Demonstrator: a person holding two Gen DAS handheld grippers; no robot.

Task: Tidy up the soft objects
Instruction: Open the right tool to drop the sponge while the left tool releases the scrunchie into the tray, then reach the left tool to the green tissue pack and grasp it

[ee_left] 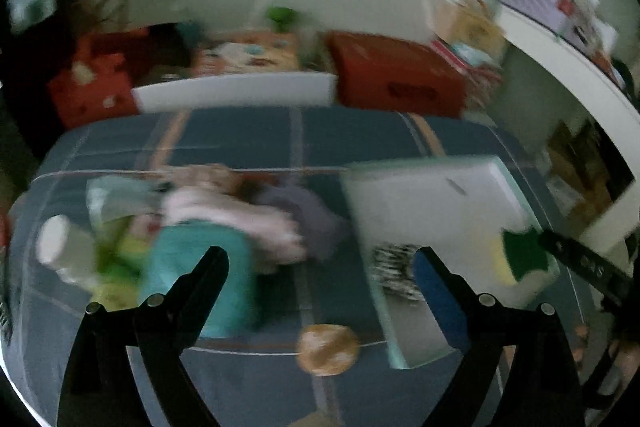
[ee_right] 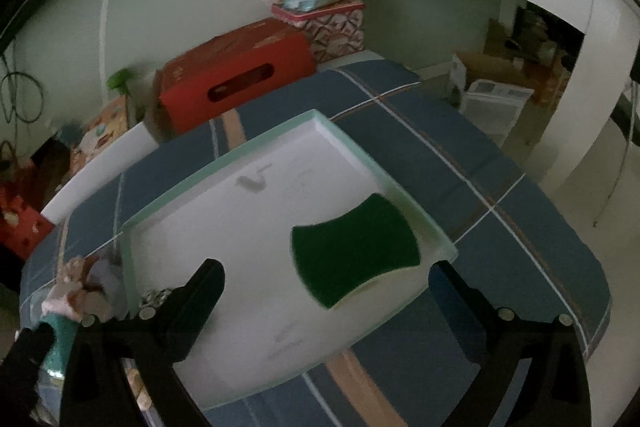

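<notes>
A white tray (ee_right: 224, 227) with a pale green rim sat on the blue plaid bed (ee_right: 500, 187), a green-and-yellow sponge (ee_right: 354, 247) lying inside it near the rim. The right gripper (ee_right: 326, 281) hovered over the tray, fingers spread apart and empty. The left gripper (ee_left: 320, 259), also spread wide, hung above a blurred heap of soft toys (ee_left: 224, 223) beside the tray (ee_left: 432, 203).

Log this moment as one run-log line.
left gripper: open, empty | right gripper: open, over tray | sponge: in tray | soft pile: unsorted
</notes>
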